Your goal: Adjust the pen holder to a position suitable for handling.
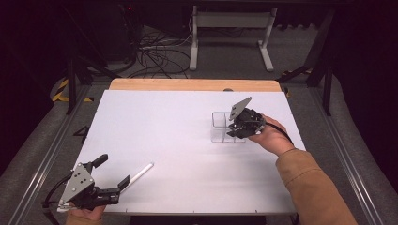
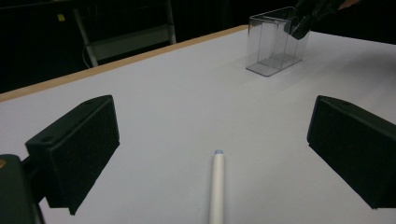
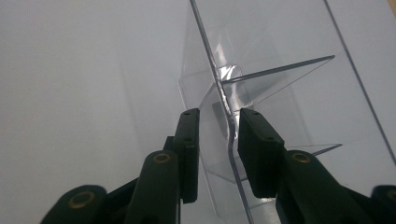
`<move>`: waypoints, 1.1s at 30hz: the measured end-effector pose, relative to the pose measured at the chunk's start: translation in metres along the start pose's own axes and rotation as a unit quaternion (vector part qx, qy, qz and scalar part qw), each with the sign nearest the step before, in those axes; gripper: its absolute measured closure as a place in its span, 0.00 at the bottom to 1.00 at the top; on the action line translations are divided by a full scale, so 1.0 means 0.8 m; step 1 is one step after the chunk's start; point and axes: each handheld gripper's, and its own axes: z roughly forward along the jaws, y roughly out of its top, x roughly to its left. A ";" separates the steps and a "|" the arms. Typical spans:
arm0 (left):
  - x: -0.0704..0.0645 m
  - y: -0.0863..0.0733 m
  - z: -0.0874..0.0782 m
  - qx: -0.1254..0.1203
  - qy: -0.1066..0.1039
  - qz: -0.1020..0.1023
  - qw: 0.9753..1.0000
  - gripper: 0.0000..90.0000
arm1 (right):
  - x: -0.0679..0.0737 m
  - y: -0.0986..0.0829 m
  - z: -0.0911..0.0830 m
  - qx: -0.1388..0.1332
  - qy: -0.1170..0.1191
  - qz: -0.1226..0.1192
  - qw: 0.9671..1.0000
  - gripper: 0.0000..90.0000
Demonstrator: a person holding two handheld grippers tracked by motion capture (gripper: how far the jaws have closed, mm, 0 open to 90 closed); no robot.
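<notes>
A white pen (image 1: 141, 172) lies on the white table, its tip pointing away from me in the left gripper view (image 2: 217, 186). My left gripper (image 1: 114, 169) is near the front left corner, open wide, with the pen's near end between its jaws (image 2: 215, 126) and untouched. A clear plastic divided box (image 1: 220, 125) stands right of the middle, also seen in the left gripper view (image 2: 275, 42). My right gripper (image 1: 233, 129) reaches over its rim. Its jaws (image 3: 218, 126) straddle one clear wall (image 3: 261, 56), nearly together, with a slim gap at the left pad.
The white board (image 1: 187, 140) rests on a wooden table whose edge (image 1: 187, 84) shows at the back. Beyond it are a white desk frame (image 1: 230, 33) and cables on the floor. Metal rails run along both sides.
</notes>
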 end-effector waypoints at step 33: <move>-0.002 -0.001 0.002 0.003 -0.003 -0.001 1.000 0.03 | 0.024 0.038 -0.002 0.020 0.045 -0.054 0.997 0.97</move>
